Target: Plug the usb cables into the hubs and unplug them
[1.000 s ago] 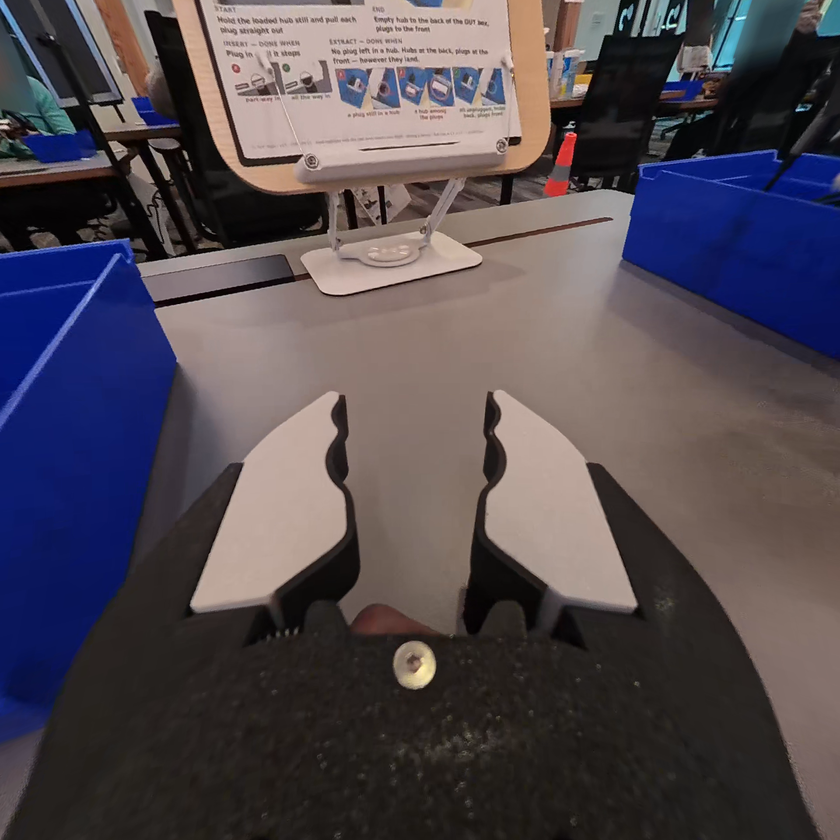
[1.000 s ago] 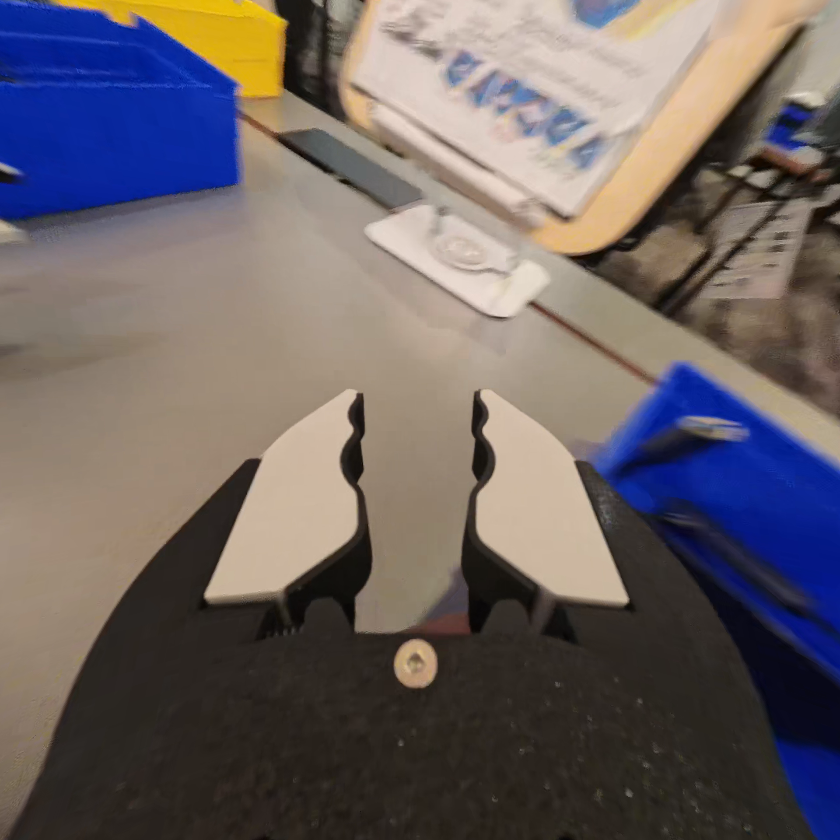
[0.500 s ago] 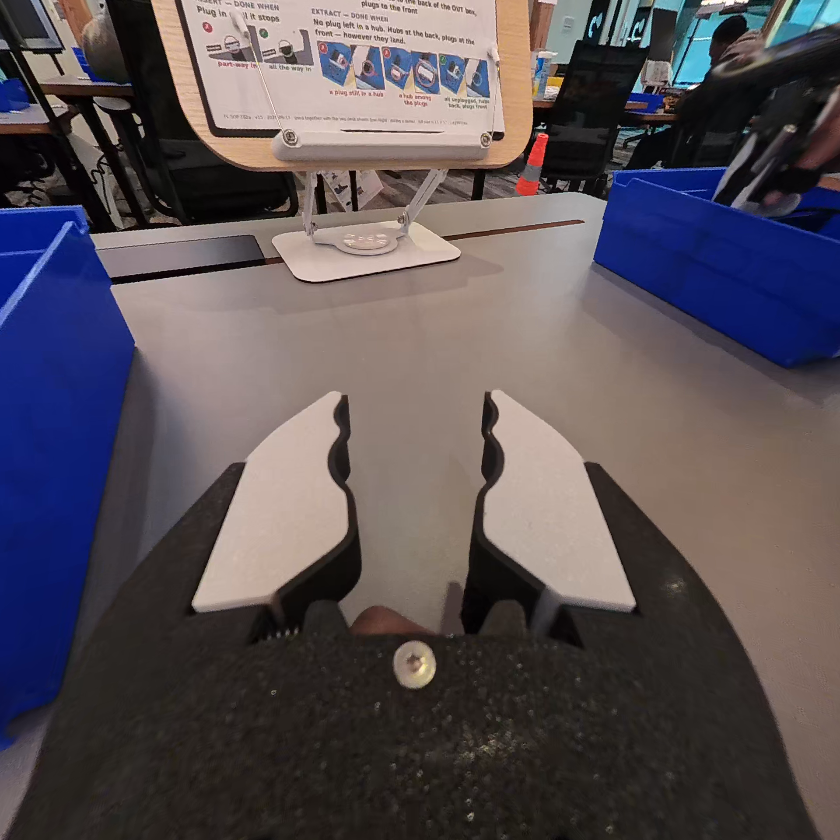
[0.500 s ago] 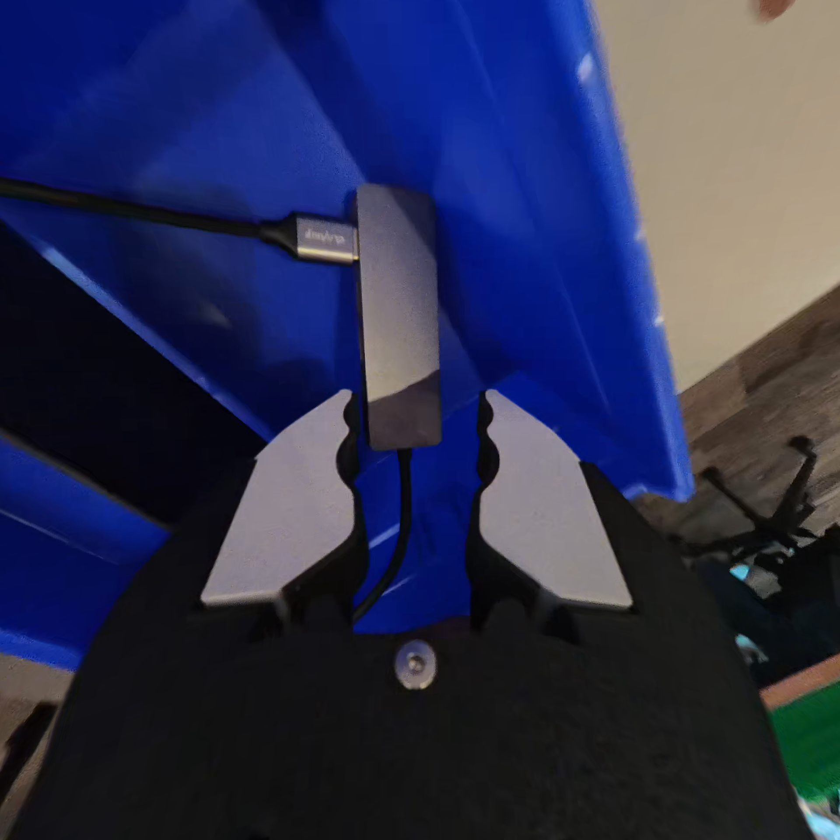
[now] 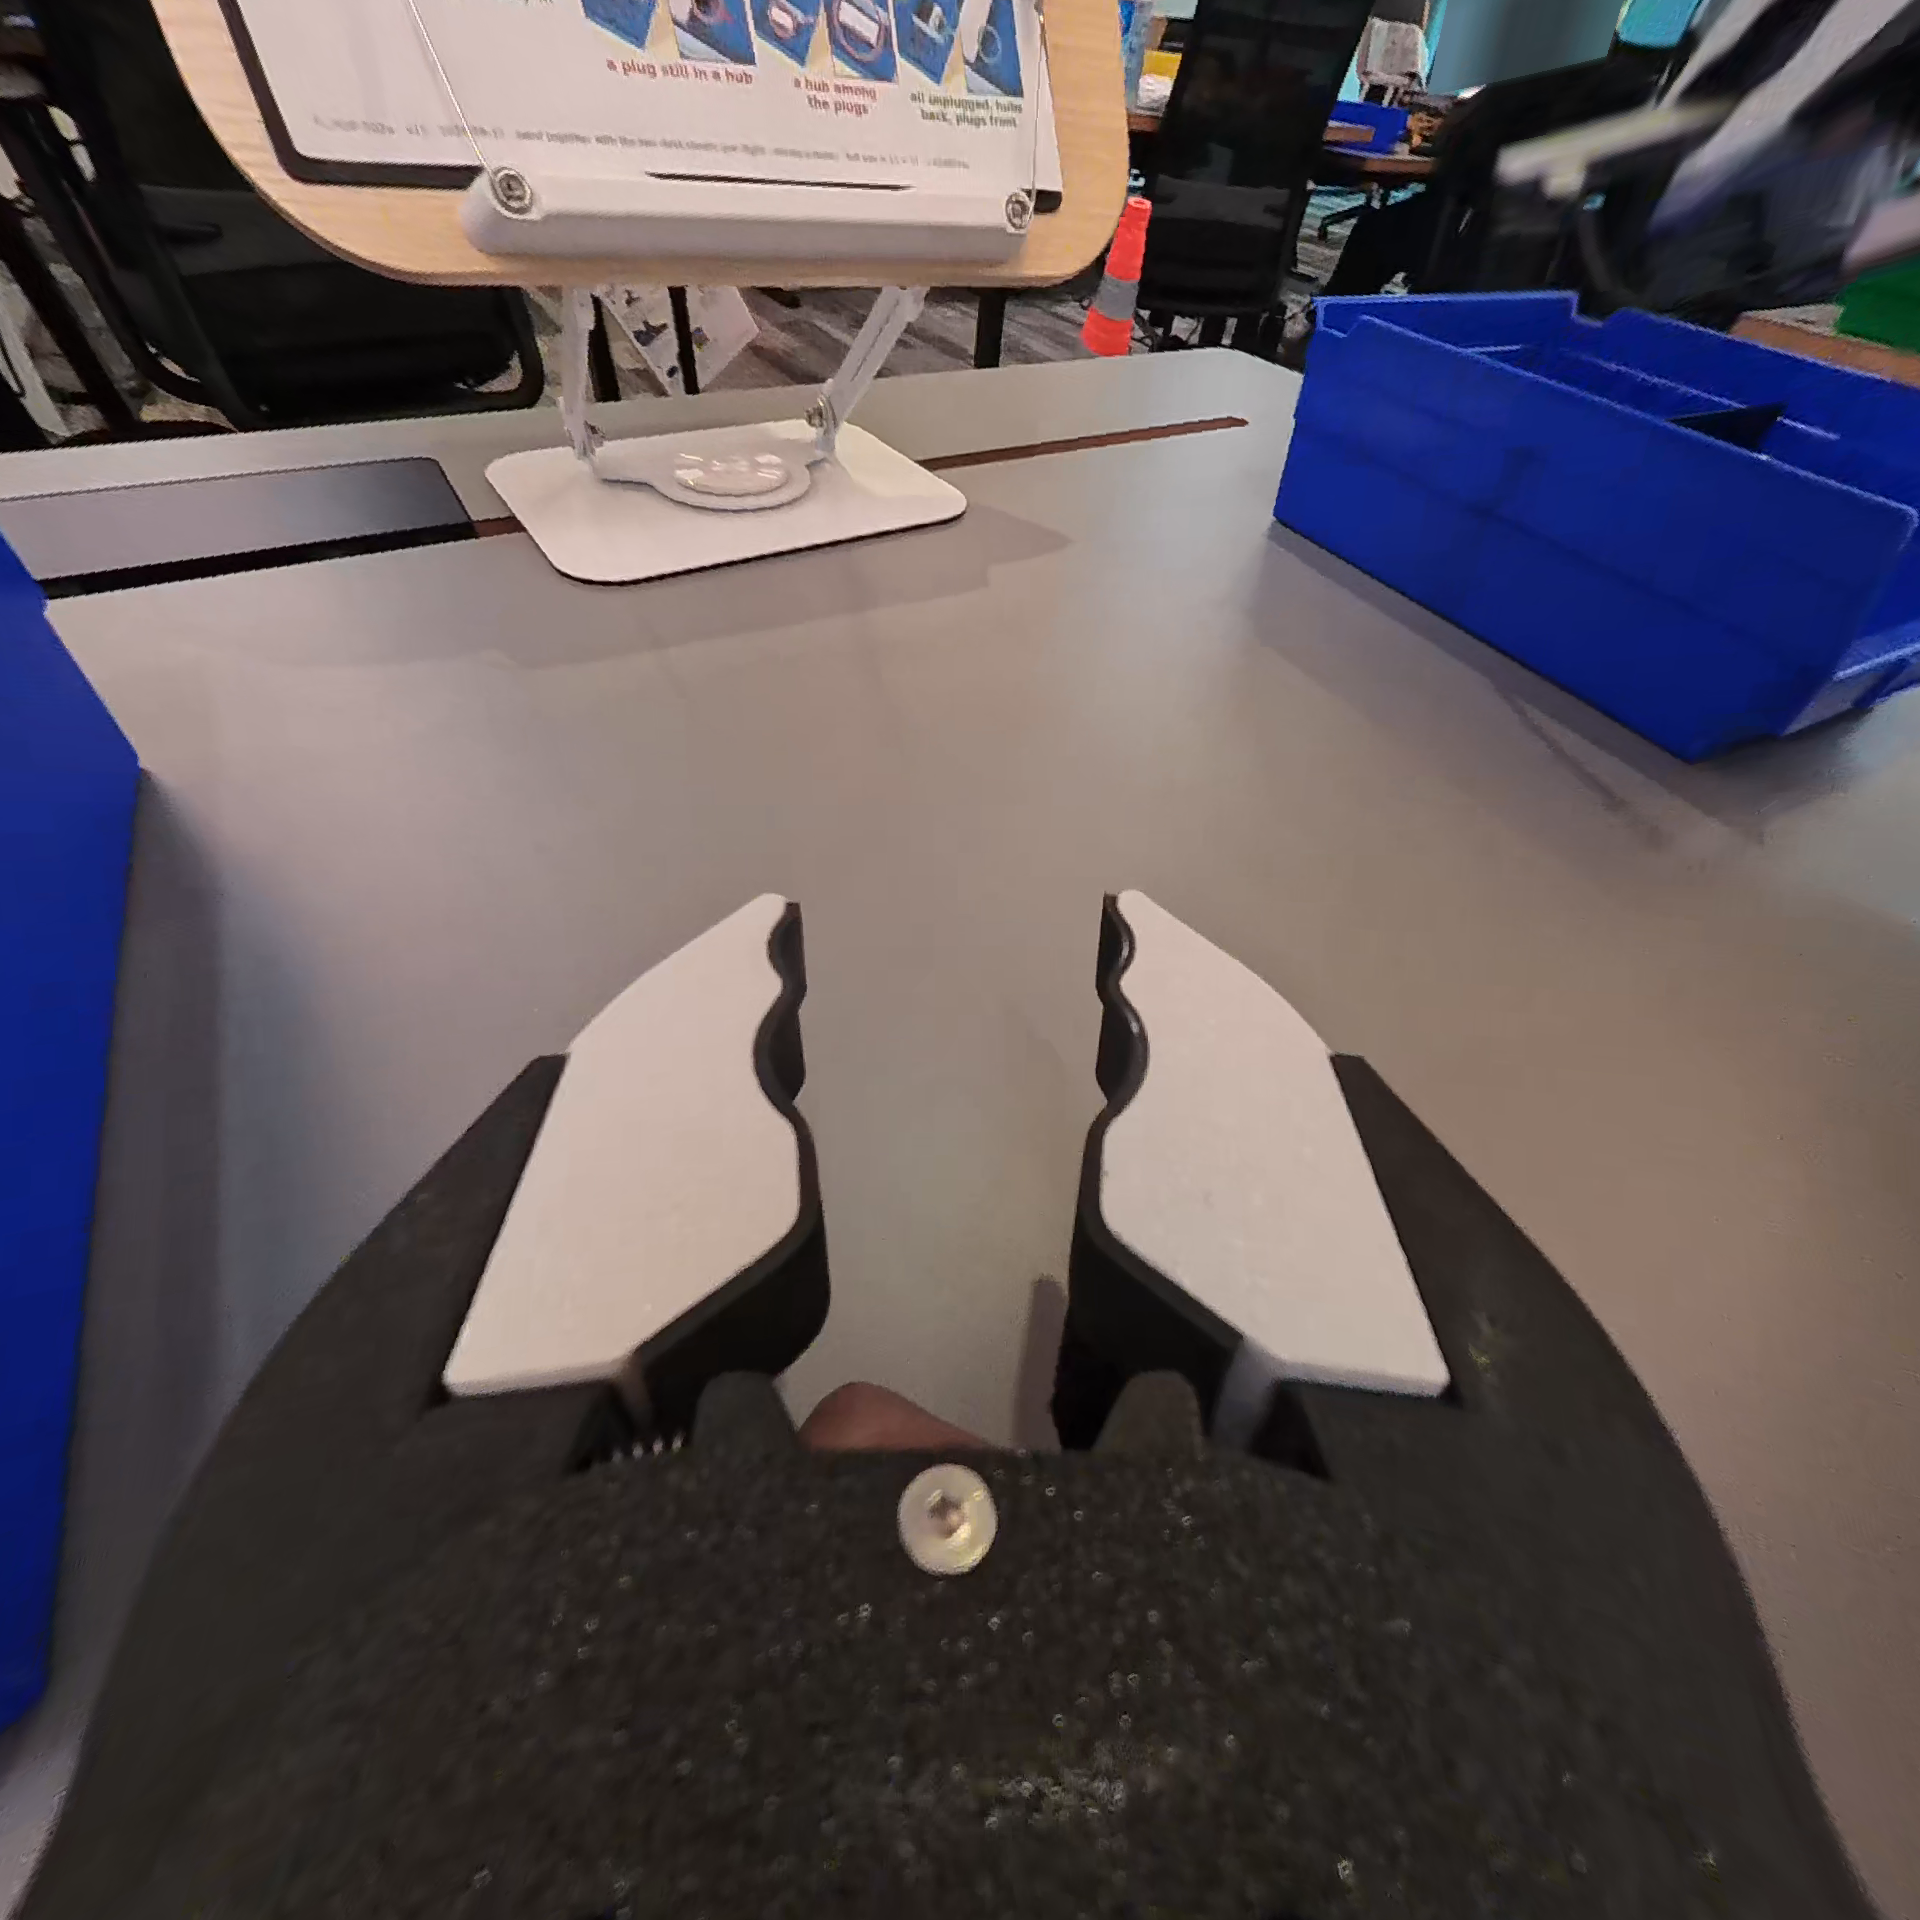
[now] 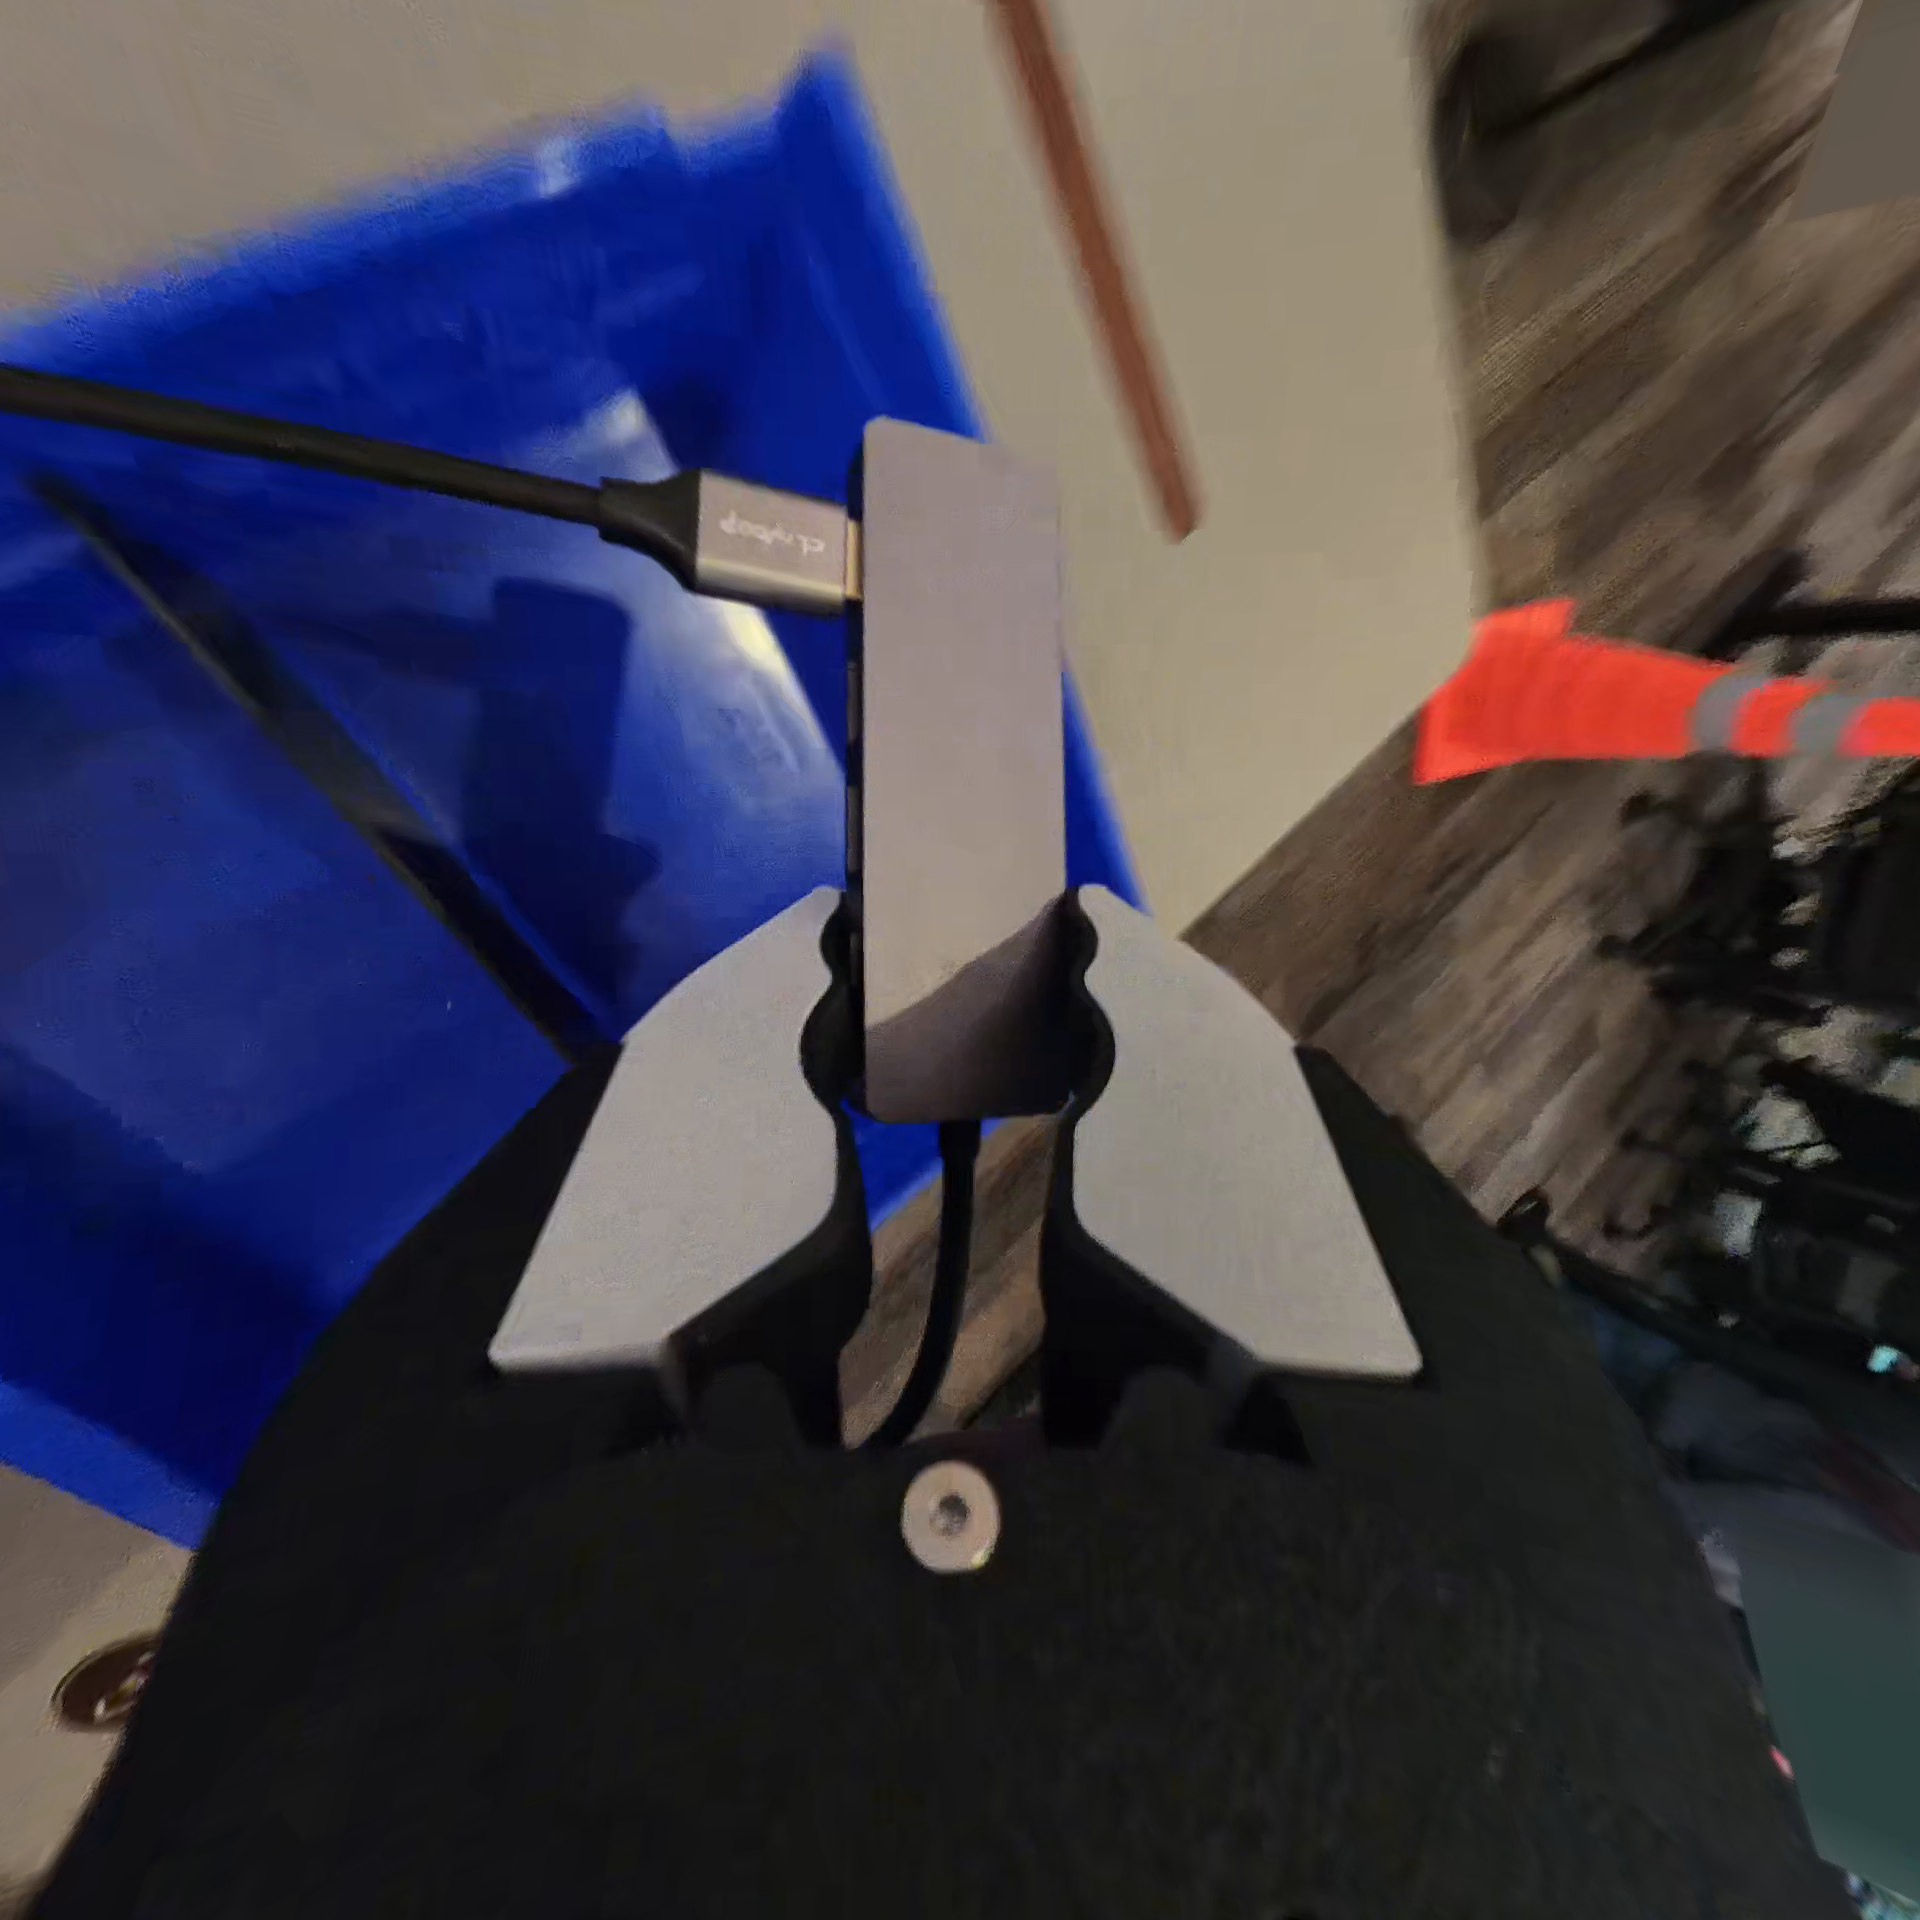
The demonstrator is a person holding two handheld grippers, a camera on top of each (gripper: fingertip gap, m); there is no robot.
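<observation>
Grey tabletop (image 5: 935, 748): bare in front of you, room to set things down. Blue plastic bin on your right (image 5: 1558, 540) sits near the table's right edge; another blue bin wall (image 5: 52, 1039) is at the far left. Wooden board on a white stand (image 5: 727, 478) holding a printed sheet is straight ahead, well behind the work zone.

Your right gripper (image 6: 961, 935) is clamped on the near end of a slim grey slab-shaped metal USB hub (image 6: 961, 665), held in the air over that right-hand bin, hub pointing away along the fingers. A black cable with a grey metal plug (image 6: 769, 545) is seated in the hub's left edge near the far end. The hub's own black lead (image 6: 940, 1288) trails back between the fingers.

Your left gripper (image 5: 951, 925) is spread wide, nothing in it, hovering over bare table.

Handling, my read: hub is light and rigid, smooth faces likely slippery, so keep pinching across its width. Take the plug by its metal shell, not the soft cable. Pull straight out, no twisting.
</observation>
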